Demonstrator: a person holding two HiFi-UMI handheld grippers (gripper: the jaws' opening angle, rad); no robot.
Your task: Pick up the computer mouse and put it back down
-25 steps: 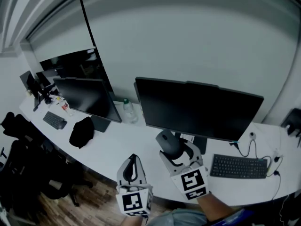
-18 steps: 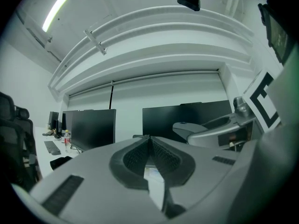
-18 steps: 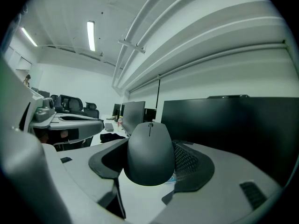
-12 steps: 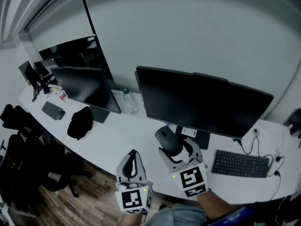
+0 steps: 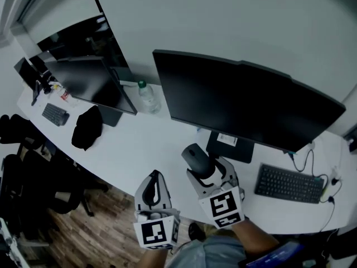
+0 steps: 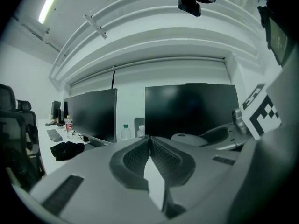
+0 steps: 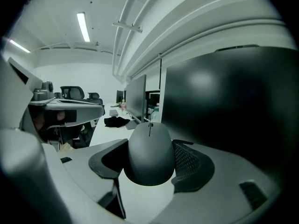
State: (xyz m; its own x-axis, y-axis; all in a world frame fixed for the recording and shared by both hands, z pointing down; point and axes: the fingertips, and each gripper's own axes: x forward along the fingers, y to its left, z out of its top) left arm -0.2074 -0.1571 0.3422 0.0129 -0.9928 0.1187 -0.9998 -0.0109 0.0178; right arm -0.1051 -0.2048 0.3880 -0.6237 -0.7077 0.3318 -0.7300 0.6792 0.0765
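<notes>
While the left hand-held gripper (image 6: pixel 149 139) hangs idle at the near edge of the worktop (image 5: pixel 153 145), its jaws pressed together on nothing and evidently kept clear of a one-handed job, the right hand-held gripper (image 5: pixel 205 171) carries the load. Its jaws stand fairly wide and clamp the flanks of the computer mouse (image 7: pixel 149 153), nose pointing away from the person. Gripping the long sides keeps the rounded shell level and stops it from twisting, which suits setting it flat again.

The mouse sits low over the white worktop, just in front of the monitor stand (image 5: pixel 231 149) and well left of the keyboard (image 5: pixel 290 184). Whether its underside already touches the surface is hard to judge from these angles; pale worktop shows beneath its rear edge in the right gripper view. The put-down half of the task looks close to done, with the release yet to come.

Behind rises the large dark monitor (image 5: pixel 245 99). Further left along the worktop are a water bottle (image 5: pixel 148 96), a black bundle (image 5: pixel 86 128) and a second monitor (image 5: pixel 89 82).

Compared with a second ago, both grippers have come down toward the worktop, the right one more noticeably. The mouse has dropped from in front of the screen's lower edge to in front of the stand. The grip looks unchanged: same jaw spread, same hold on the mouse, and the left jaws remain closed.
</notes>
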